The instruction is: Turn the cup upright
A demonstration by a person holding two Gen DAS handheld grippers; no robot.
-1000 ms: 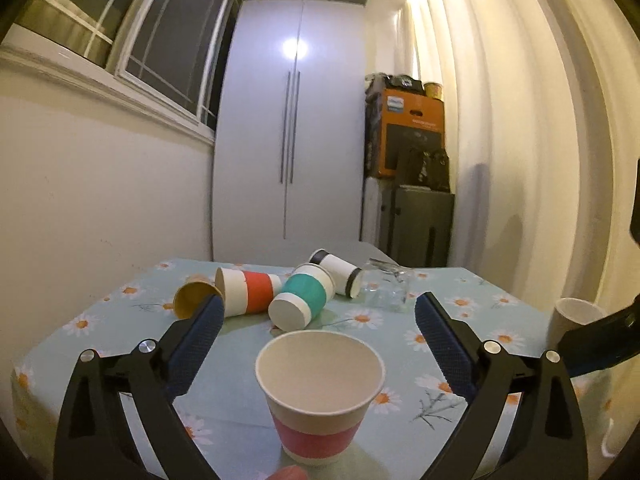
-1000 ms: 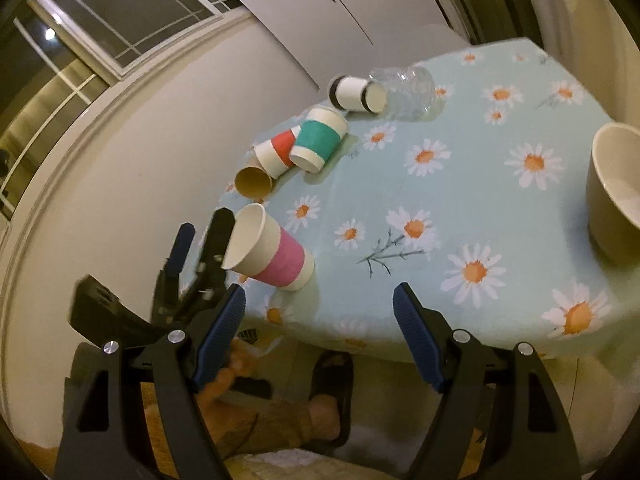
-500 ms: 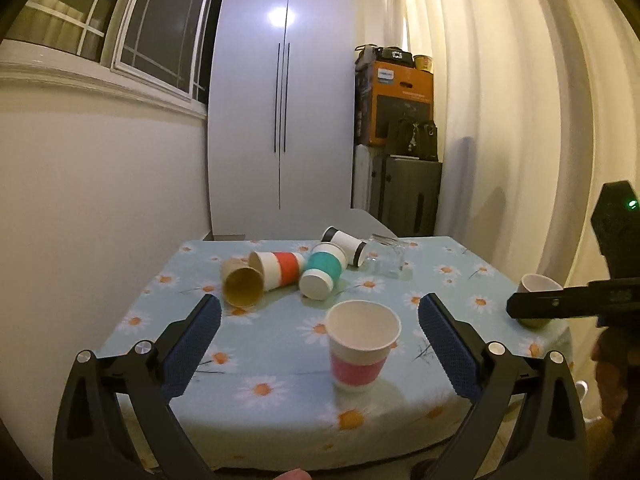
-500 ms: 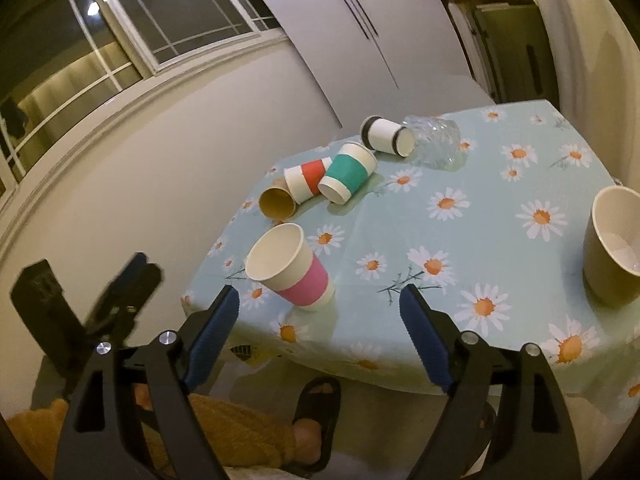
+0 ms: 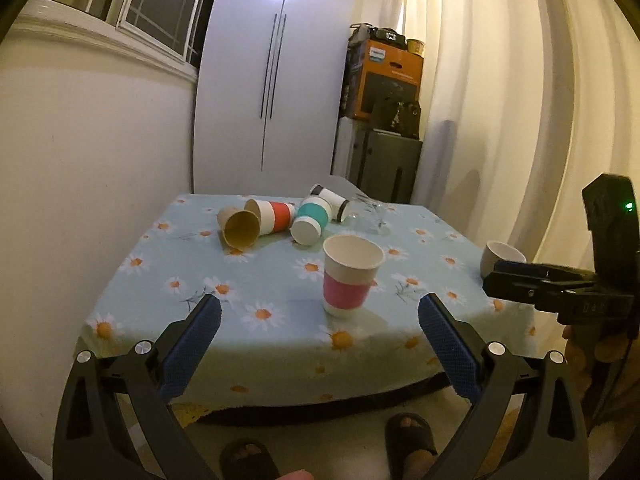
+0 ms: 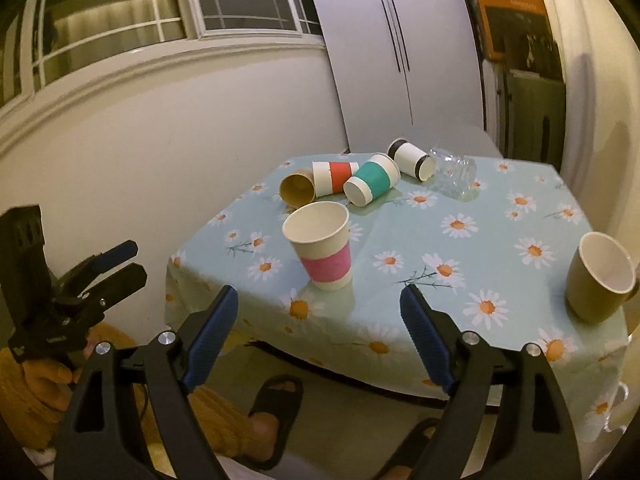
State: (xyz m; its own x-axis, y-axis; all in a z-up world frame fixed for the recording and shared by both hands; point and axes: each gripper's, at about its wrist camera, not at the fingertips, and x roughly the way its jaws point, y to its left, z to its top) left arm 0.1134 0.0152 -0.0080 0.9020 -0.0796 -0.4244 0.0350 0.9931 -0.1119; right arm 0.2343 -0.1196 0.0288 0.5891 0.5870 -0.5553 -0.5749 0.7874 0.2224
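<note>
A paper cup with a pink band (image 5: 349, 277) (image 6: 322, 245) stands upright near the front of the daisy-print table (image 5: 248, 280) (image 6: 500, 248). My left gripper (image 5: 319, 312) is open and empty, held back over the table's front edge, short of the cup. My right gripper (image 6: 319, 306) is open and empty, also back from the front edge. Each gripper shows in the other's view, the right one (image 5: 540, 280) and the left one (image 6: 108, 268).
Several cups lie on their sides at the back: a brown one (image 5: 240, 226), a red-banded one (image 5: 274, 216), a teal one (image 5: 311, 220), a black-banded one (image 5: 330, 200). A clear glass (image 6: 454, 174) lies beside them. A beige mug (image 6: 600, 276) stands at the right edge. A wall runs along the left.
Both grippers have drawn back from the table toward the person. The pink-banded cup stays upright where it stood, now farther from the left gripper's jaws.
</note>
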